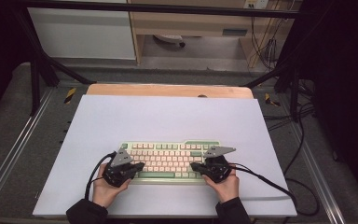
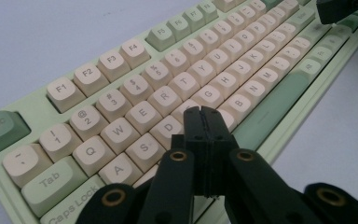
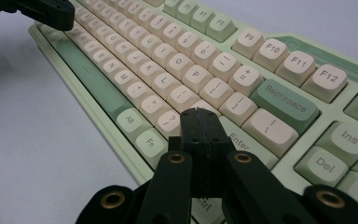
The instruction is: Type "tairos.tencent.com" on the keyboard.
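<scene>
A pale green keyboard (image 1: 170, 161) with cream and green keys lies on the white sheet near the table's front. My left gripper (image 1: 140, 165) hovers over its left end, jaws pressed together with nothing between them. In the left gripper view the shut tips (image 2: 204, 114) sit just above the D and F keys of the keyboard (image 2: 135, 88). My right gripper (image 1: 193, 166) is over the right end, also shut and empty. Its tips (image 3: 199, 116) hang near the question-mark key and Enter on the keyboard (image 3: 186, 60).
The white sheet (image 1: 168, 116) covers most of the wooden table (image 1: 168, 90). Black cables (image 1: 279, 186) trail off to the right from the right gripper. A dark metal frame (image 1: 42, 65) and a cabinet stand behind the table.
</scene>
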Demonstrator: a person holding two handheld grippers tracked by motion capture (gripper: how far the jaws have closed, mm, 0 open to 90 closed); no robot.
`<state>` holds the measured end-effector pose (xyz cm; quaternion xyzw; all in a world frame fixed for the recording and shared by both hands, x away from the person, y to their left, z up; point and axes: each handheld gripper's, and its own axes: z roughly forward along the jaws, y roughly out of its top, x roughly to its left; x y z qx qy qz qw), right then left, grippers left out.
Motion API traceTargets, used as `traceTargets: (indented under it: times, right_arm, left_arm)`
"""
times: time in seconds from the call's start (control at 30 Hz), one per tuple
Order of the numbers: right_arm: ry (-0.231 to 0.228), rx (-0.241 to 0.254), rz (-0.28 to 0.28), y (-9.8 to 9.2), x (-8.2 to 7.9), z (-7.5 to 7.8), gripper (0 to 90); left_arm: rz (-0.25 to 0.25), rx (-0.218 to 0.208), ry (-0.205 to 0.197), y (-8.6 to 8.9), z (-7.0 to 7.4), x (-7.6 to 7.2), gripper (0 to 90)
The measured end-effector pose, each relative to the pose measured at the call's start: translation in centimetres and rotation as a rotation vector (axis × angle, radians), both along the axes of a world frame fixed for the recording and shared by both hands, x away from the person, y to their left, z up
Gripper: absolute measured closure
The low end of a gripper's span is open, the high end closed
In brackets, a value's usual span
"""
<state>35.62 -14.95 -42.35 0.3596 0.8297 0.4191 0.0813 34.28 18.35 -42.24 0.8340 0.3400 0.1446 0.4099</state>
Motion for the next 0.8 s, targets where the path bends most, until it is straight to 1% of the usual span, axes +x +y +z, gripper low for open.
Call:
traceTargets:
  times: [0.2, 0.43, 0.67, 0.8]
  right_arm:
    - [-0.002, 0.002, 0.000, 0.0, 0.0, 0.0, 90.0]
    - [-0.003, -0.003, -0.001, 0.0, 0.0, -0.1, 90.0]
    - [-0.003, 0.000, -0.001, 0.0, 0.0, 0.0, 90.0]
    - [-0.004, -0.004, 0.002, 0.0, 0.1, -0.1, 90.0]
  left_arm:
    - [0.013, -0.007, 0.001, 0.3, 0.3, 0.2, 90.0]
    - [0.020, -0.003, -0.003, 0.2, 0.6, 0.4, 90.0]
    - [0.035, -0.007, -0.011, 0.3, 1.0, 0.9, 90.0]
    - [0.041, -0.002, -0.010, 0.2, 1.0, 1.4, 90.0]
